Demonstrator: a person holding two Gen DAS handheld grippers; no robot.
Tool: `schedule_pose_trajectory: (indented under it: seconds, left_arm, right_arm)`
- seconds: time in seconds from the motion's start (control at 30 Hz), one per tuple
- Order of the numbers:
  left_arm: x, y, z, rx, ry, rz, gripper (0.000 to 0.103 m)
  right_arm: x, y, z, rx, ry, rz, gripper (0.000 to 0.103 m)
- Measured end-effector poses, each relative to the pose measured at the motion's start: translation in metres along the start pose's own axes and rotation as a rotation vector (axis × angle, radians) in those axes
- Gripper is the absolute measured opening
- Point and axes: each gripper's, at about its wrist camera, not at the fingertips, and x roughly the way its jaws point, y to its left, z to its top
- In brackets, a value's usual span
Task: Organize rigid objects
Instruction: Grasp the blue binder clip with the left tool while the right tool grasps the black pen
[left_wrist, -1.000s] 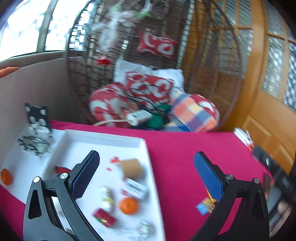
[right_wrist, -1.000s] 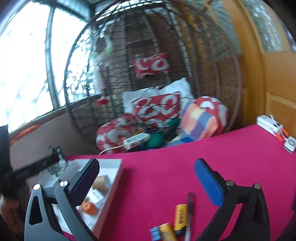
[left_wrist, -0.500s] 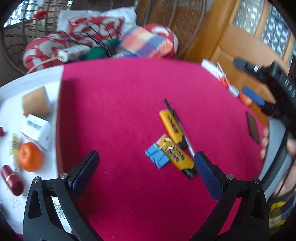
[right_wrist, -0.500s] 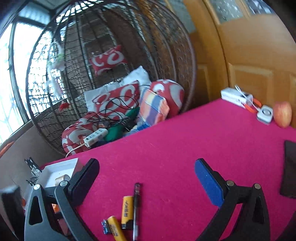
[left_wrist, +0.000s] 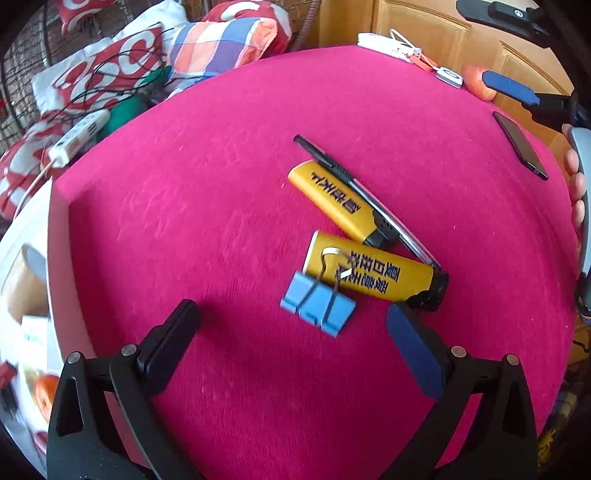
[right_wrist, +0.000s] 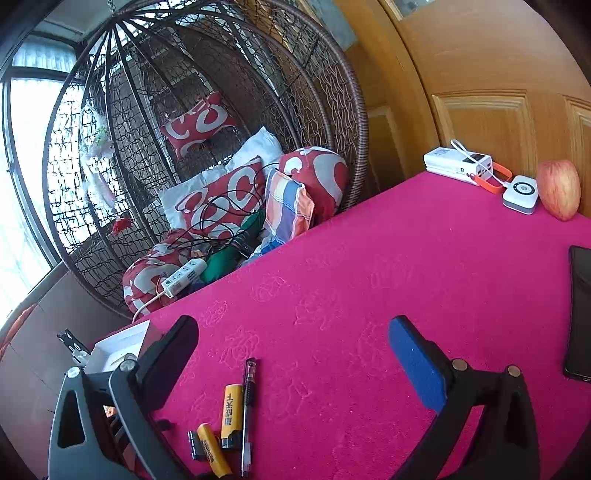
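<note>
Blue binder clip (left_wrist: 318, 308) leans on one of two yellow lighters (left_wrist: 373, 275); black pen (left_wrist: 364, 197) flanks the other (left_wrist: 338, 201).

left gripper (left_wrist: 291, 332) | black frame | blue-padded fingers (left_wrist: 413, 350) | silver screws

A wicker egg chair (right_wrist: 229, 92) stands beyond the far edge of the pink surface (right_wrist: 369, 295), stuffed with red-and-white cushions (right_wrist: 221, 203), a plaid pillow (right_wrist: 288, 206) and a white power strip (right_wrist: 183, 275). At the far right corner sit a power bank (right_wrist: 458, 164) and an apple (right_wrist: 558, 189); a dark phone (right_wrist: 580, 314) lies nearer.
</note>
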Motion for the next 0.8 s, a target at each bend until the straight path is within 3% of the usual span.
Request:
schedule_pose_trajectory:
  seconds: [0.1,0.17,0.3,0.5,0.53,0.6,0.7,0.8]
  left_arm:
    - [-0.002,0.001,0.001,0.010,-0.019,-0.016,0.088]
    - [-0.007,-0.001,0.001,0.013,-0.037,-0.025,0.060]
    - [-0.012,-0.008,-0.001,0.011,-0.061,-0.021,0.037]
    - [-0.023,-0.012,-0.015,-0.023,-0.119,0.024,0.037]
    - [-0.027,-0.010,-0.020,-0.049,-0.133,0.021,0.037]
    - [-0.032,-0.006,-0.026,-0.088,-0.140,0.010,0.037]
    - [-0.038,-0.001,-0.032,-0.117,-0.147,0.010,0.037]
    - [-0.044,0.005,-0.035,-0.143,-0.156,0.012,0.037]
  right_arm:
    - [0.002,-0.004,-0.001,0.017,0.012,0.008,0.103]
    - [0.002,-0.005,-0.002,0.018,0.024,0.020,0.103]
    - [0.013,0.006,-0.009,-0.048,0.096,0.054,0.103]
    - [0.040,0.033,-0.039,-0.265,0.240,0.024,0.101]
    - [0.044,0.036,-0.045,-0.293,0.259,0.030,0.094]
    - [0.051,0.039,-0.053,-0.333,0.298,0.029,0.068]
    - [0.060,0.042,-0.063,-0.374,0.364,0.055,0.060]
    - [0.058,0.047,-0.074,-0.425,0.399,0.094,0.059]
